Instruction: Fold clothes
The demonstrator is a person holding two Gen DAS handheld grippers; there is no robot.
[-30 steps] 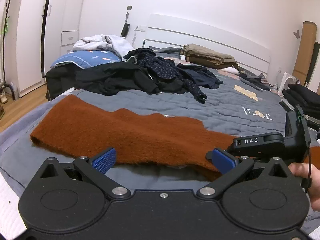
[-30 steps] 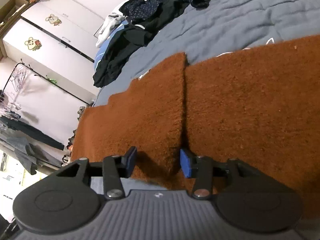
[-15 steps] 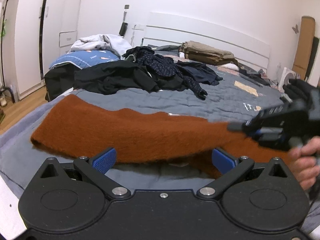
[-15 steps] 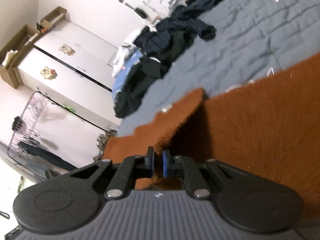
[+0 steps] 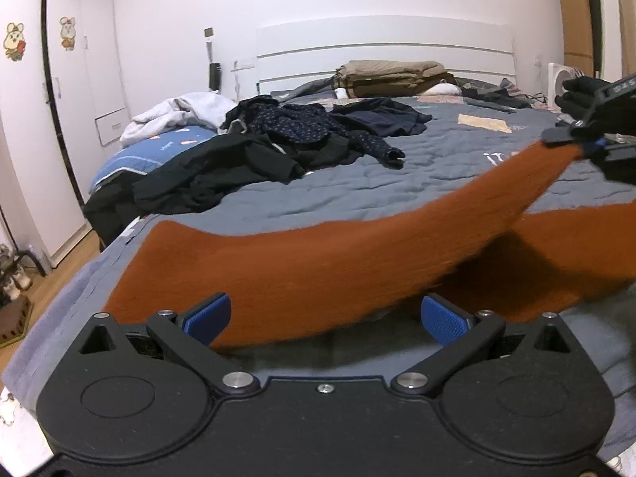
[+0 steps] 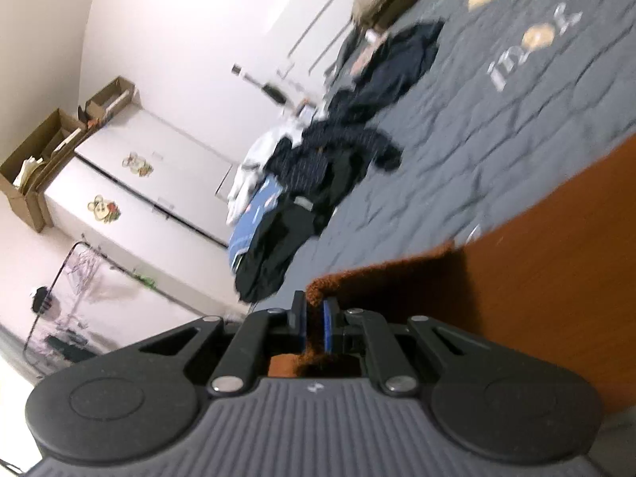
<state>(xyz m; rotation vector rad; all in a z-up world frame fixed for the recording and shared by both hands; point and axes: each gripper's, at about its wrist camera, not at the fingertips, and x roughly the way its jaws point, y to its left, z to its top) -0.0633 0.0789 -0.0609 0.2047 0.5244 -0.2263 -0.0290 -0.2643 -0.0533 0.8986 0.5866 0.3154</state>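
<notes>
A rust-brown fuzzy garment [image 5: 302,270] lies across the near end of the grey quilted bed [image 5: 357,194]. My left gripper [image 5: 326,318] stands open at the garment's near edge, blue pads on either side of the cloth without pinching it. My right gripper [image 6: 315,320] is shut on the garment's edge [image 6: 326,282] and holds it raised. In the left wrist view the right gripper [image 5: 584,145] appears at the far right, pulling a stretch of the cloth up off the bed. The rest of the garment [image 6: 536,278] fills the right side of the right wrist view.
A heap of dark clothes [image 5: 278,147] and a white garment [image 5: 179,113] lie on the bed's far left, over a blue pillow [image 5: 159,151]. Folded tan clothes [image 5: 393,75] sit by the white headboard. White wardrobes [image 5: 59,119] stand left; wooden floor [image 5: 51,282] below.
My right gripper closed on the garment's edge and lifted it up and away to the right, raising a band of cloth off the bed. The left gripper stayed open at the near edge.
</notes>
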